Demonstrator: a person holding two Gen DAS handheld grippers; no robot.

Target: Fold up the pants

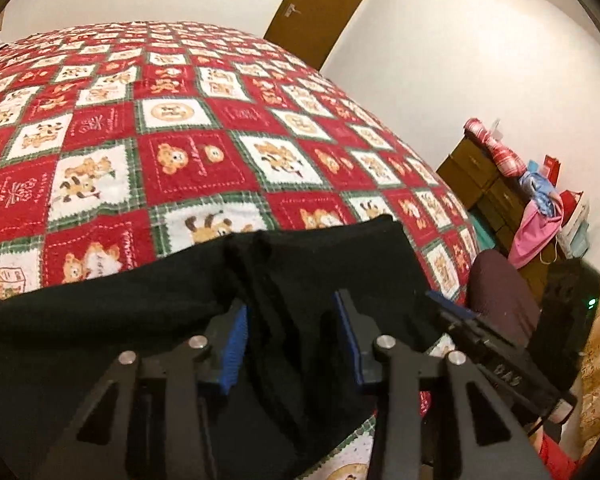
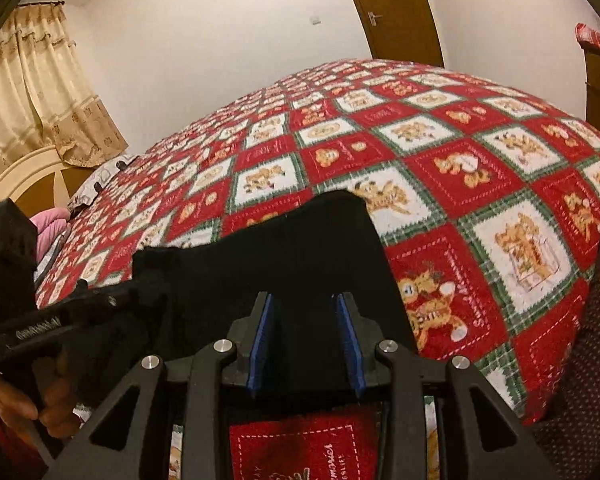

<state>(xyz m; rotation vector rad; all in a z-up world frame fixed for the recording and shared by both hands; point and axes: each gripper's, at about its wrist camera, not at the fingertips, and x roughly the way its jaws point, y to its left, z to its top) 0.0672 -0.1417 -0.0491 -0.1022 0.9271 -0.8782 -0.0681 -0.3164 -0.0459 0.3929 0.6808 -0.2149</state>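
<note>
Black pants lie on the near edge of a bed under a red, white and green patchwork quilt. In the left wrist view my left gripper has its blue pads closed on a raised fold of the black cloth. My right gripper reaches the pants' edge just to its right. In the right wrist view the pants fill the gap between the pads of my right gripper, which is shut on them. The left gripper enters from the left, held by a hand.
The quilt stretches far beyond the pants. A brown door stands behind the bed. A wooden dresser piled with pink and red clothes is at the right. Beige curtains and a headboard are at the left.
</note>
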